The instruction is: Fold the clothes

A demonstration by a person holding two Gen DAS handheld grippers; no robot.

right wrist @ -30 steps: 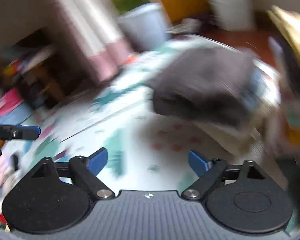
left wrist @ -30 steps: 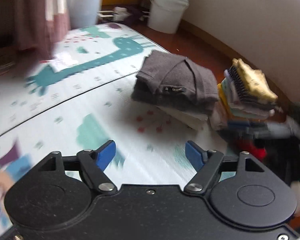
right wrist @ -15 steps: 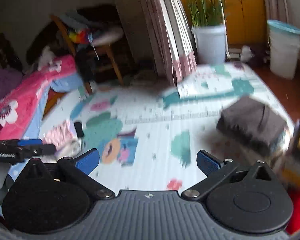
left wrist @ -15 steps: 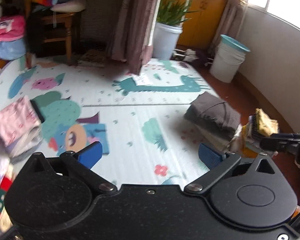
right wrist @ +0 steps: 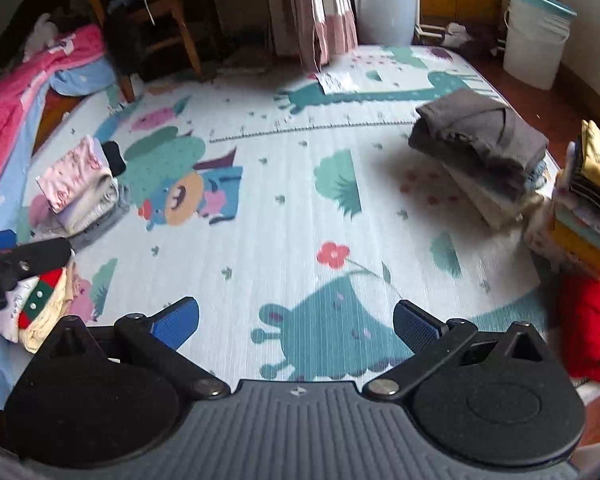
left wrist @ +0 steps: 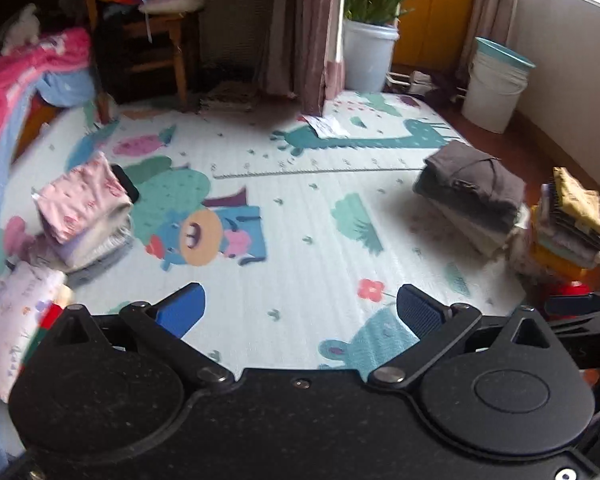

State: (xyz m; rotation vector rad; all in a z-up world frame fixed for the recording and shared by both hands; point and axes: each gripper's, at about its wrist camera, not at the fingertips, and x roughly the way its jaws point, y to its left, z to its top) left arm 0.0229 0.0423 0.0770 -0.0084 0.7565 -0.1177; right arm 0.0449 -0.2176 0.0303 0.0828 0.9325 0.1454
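A folded grey garment [left wrist: 474, 182] [right wrist: 482, 132] tops a small stack at the right of the cartoon play mat [left wrist: 300, 216] [right wrist: 284, 216]. Beside it stands a taller stack with a yellow piece on top [left wrist: 576, 216] [right wrist: 598, 196]. At the left lies a pile of folded pink and white clothes [left wrist: 86, 208] [right wrist: 80, 186]. My left gripper [left wrist: 300, 312] hovers open over the mat's near middle, nothing between its blue pads. My right gripper [right wrist: 296, 322] is likewise open and empty, above a teal creature print. Each gripper's tip shows at the edge of the other's view.
More loose clothes [left wrist: 8, 320] [right wrist: 44, 300] lie at the near left and a red garment [right wrist: 590, 328] at the near right. Behind the mat stand a wooden chair [left wrist: 156, 40], a curtain [left wrist: 304, 28], a potted plant [left wrist: 370, 52] and a white bucket [left wrist: 496, 88]. A pink blanket [left wrist: 16, 76] borders the left.
Both grippers have pulled back and up from the grey stack, which was close in front and now sits far right. Their jaws spread wider, and the whole mat came into view.
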